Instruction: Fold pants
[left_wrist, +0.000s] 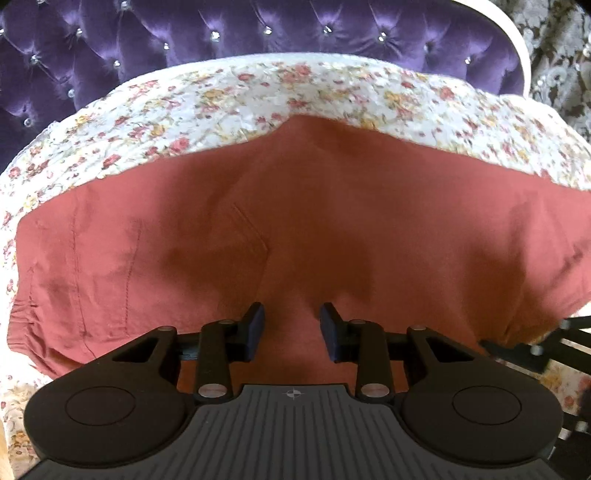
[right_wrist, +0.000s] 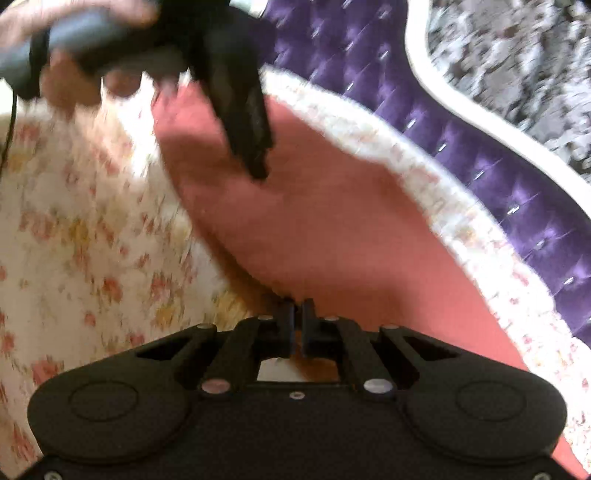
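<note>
Ahead of the left gripper, whose fingers stood wide apart holding nothing, rust-red pants lay spread flat on a floral bedspread, their far edge short of a purple tufted headboard. The right gripper had its fingers nearly closed, pinching the pants' near edge, with bare bedspread left of them. No writing was legible.
</note>
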